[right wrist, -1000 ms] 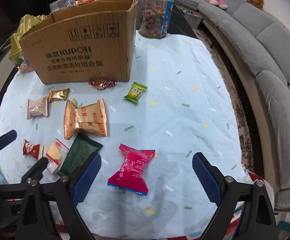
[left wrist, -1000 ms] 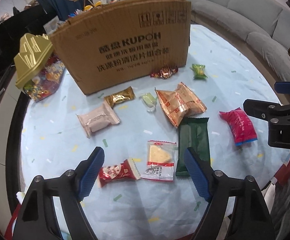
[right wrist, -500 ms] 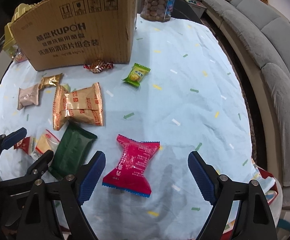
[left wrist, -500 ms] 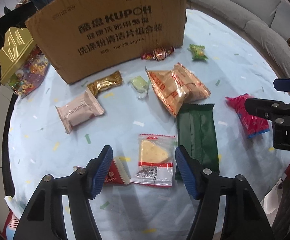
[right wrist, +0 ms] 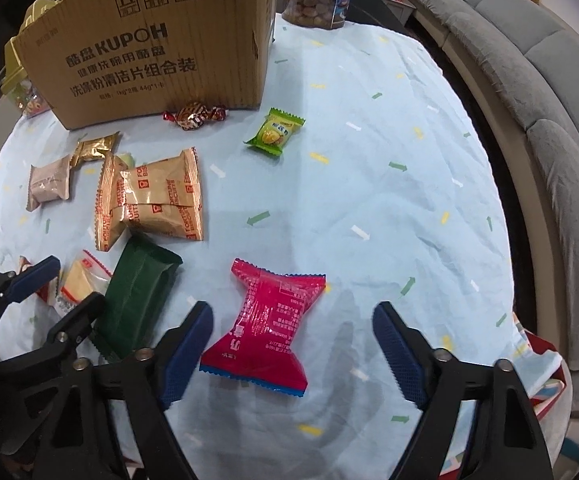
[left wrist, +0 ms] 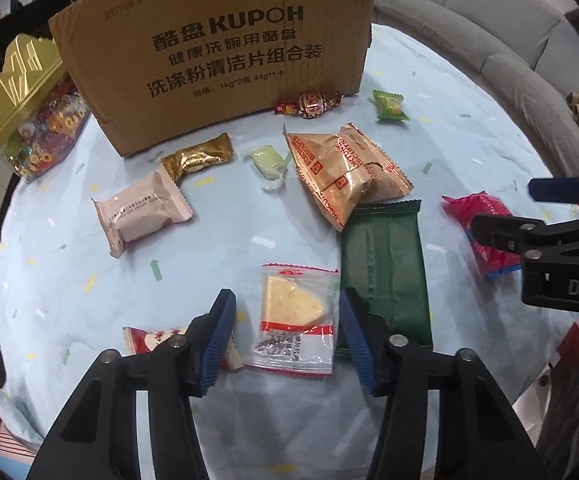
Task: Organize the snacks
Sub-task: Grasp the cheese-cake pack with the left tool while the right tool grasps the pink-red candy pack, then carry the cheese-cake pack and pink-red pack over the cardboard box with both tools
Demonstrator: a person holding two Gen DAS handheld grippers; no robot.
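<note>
both gripper ends (left wrist: 283, 330) (right wrist: 292, 338) wide, unladen

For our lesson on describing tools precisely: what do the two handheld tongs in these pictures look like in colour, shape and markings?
Both are alike. The left tongs and right tongs have black, angular plastic arms that taper into two fingers, each faced with a ribbed dark-blue pad. Silver rivets or screws stud the arms. White lettering, partly cut off, reads "DAS" on the right tongs' body in the left wrist view. No cables or sleeves show.
</note>
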